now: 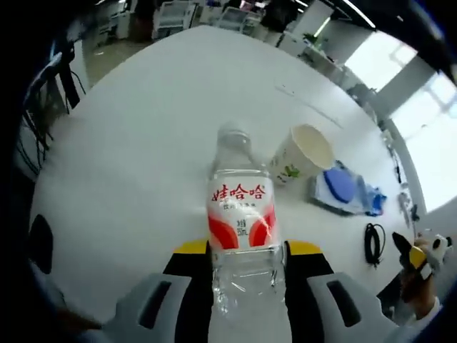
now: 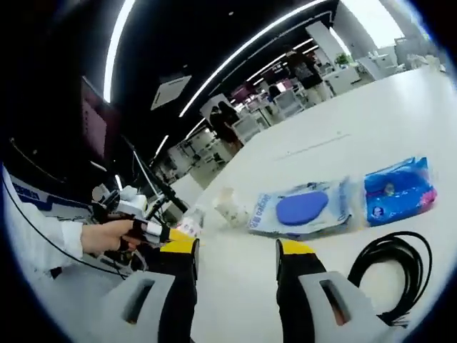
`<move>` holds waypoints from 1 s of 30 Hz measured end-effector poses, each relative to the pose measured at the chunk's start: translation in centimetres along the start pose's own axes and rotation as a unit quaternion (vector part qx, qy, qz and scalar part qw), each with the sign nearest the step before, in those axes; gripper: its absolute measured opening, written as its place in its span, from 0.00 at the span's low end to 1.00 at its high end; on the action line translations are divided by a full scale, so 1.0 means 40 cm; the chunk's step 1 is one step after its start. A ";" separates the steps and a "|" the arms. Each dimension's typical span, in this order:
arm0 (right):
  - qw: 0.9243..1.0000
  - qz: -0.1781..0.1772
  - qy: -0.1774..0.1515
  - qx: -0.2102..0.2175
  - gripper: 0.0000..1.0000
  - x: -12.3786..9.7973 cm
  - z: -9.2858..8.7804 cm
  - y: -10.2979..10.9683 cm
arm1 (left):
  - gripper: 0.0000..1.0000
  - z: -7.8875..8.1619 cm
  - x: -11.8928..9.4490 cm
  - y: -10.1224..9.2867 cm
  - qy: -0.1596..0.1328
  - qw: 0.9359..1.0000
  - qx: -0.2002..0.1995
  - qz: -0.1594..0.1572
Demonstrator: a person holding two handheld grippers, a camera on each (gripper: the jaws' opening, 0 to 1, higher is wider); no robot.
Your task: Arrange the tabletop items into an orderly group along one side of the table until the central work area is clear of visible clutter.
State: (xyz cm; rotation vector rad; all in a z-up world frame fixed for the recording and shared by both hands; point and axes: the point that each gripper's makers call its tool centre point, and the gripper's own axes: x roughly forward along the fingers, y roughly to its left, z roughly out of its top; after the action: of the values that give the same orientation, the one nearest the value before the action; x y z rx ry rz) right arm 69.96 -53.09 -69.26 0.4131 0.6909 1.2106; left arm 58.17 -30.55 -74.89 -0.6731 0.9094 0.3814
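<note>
Water bottle [image 1: 241, 229] clamped in left jaws, bare tabletop [image 1: 143, 143] beyond.

The right gripper [image 2: 235, 250], jaws apart, faces a blue packet [image 2: 303, 209] beside a black cable [image 2: 400, 268].

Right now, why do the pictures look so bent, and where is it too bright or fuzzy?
Left gripper view: the fisheye lens bows the table, windows at right are blown out, the bottle stays sharp. Right gripper view: ceiling lights streak into curves, the cup and packets look soft, the cable is clearer.
</note>
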 end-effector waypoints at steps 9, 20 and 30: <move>0.999 0.037 0.030 0.006 0.42 0.052 -0.031 0.064 | 0.34 0.014 -0.085 -0.024 -0.038 0.999 0.000 -0.005; 0.995 0.082 0.056 0.031 0.44 0.102 -0.050 0.149 | 0.35 0.043 -0.194 -0.127 -0.102 0.992 0.061 -0.039; 0.991 0.122 0.043 0.036 0.46 0.187 0.037 0.217 | 0.36 0.010 -0.187 -0.180 -0.103 0.987 0.115 -0.050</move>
State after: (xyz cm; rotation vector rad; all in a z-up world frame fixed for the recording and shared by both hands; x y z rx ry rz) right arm 66.25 -43.18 -64.66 0.5186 0.7758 1.4432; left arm 58.26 -35.78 -65.91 -0.4559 0.7059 0.2468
